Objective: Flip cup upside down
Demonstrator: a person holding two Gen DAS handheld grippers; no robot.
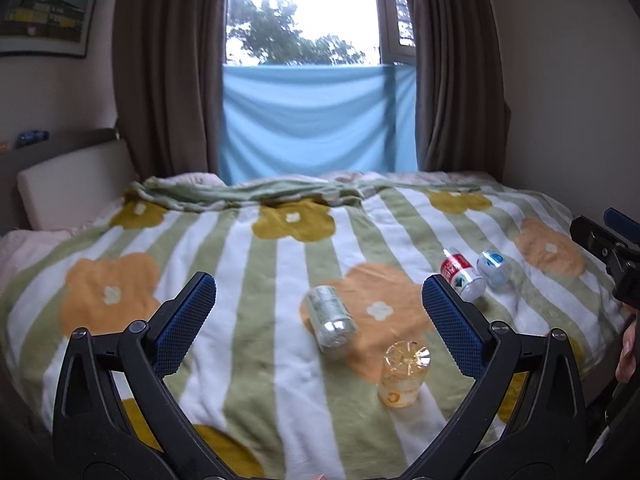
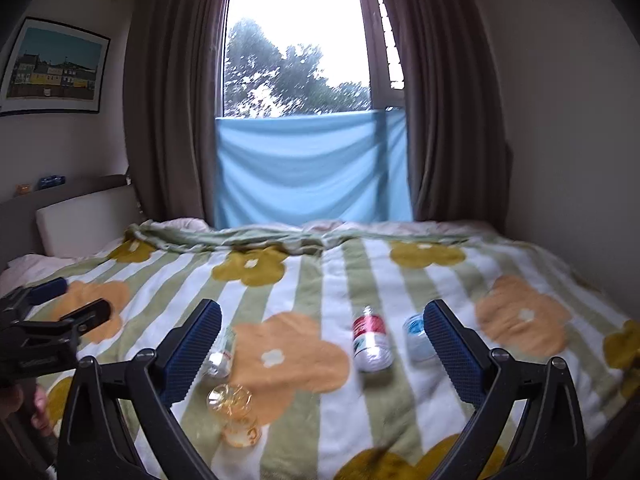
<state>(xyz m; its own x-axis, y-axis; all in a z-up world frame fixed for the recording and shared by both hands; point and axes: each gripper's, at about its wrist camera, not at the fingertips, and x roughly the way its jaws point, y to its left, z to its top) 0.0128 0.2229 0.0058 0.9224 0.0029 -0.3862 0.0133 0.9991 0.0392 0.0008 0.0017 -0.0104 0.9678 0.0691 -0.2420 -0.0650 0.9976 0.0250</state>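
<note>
- We see our left gripper point(image 1: 319, 292) with its blue-padded fingers point(image 1: 188, 320) spread wide apart, nothing between them, hovering above the bed.
- Our right gripper point(image 2: 322, 320) is likewise wide apart and empty; it also shows at the right edge of the left wrist view.
- Four cups sit on the striped flower blanket point(image 1: 248, 280).
- Amber cup point(image 1: 404, 376): stands base-up on the blanket, near us, on the edge of an orange flower; in the right wrist view it is low left, blurred point(image 2: 236, 412).
- Silver cup point(image 1: 331, 322): lying on its side, just behind the amber one, apart from it.
- Red-label cup point(image 1: 462, 274): on its side, further right; touching or just beside the blue-label cup point(image 1: 495, 269), we cannot tell which.
- Blue-label cup: tilted or on its side, partly hidden behind the right finger in the right wrist view.
- No cup is touched by either gripper.
- Behind the bed: brown curtains point(image 1: 168, 80), a blue cloth point(image 1: 320, 120) across the lower window, a framed picture point(image 1: 48, 8) on the left wall.
- A hand point(image 2: 24, 404) shows at lower left of the right wrist view.
</note>
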